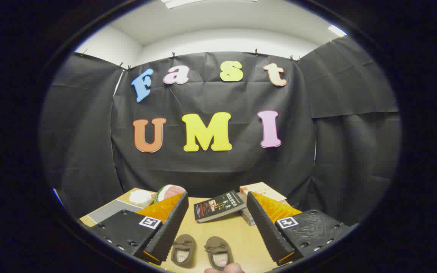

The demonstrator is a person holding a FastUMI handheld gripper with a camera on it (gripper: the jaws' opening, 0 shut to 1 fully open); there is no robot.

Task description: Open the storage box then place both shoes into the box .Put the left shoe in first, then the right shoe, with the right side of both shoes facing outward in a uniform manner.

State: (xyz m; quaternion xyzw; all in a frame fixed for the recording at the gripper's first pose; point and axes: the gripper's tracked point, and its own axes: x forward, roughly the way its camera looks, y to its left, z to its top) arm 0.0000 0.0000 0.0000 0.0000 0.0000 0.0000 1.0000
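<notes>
The gripper [216,223] hovers above a wooden table [237,235] with its fingers spread wide and nothing between them. Two small brown shoes [201,250] lie side by side on the near part of the table, in the gap between the fingers, toes pointing away. A fingertip [224,268] of a person's hand shows just nearer than the right shoe.

Nothing looks started: both shoes are out in the open, and no storage box can be picked out for certain. The first step, opening the box, seems to be the one in hand, so the next move calls for finding the box and its lid before going for the left shoe.

Beyond the fingers lie a dark book [218,206] and two stacked books [262,190] to its right. On the far left sit a white lump [141,198] and a pink and green round thing [170,191], too hidden to name.
</notes>
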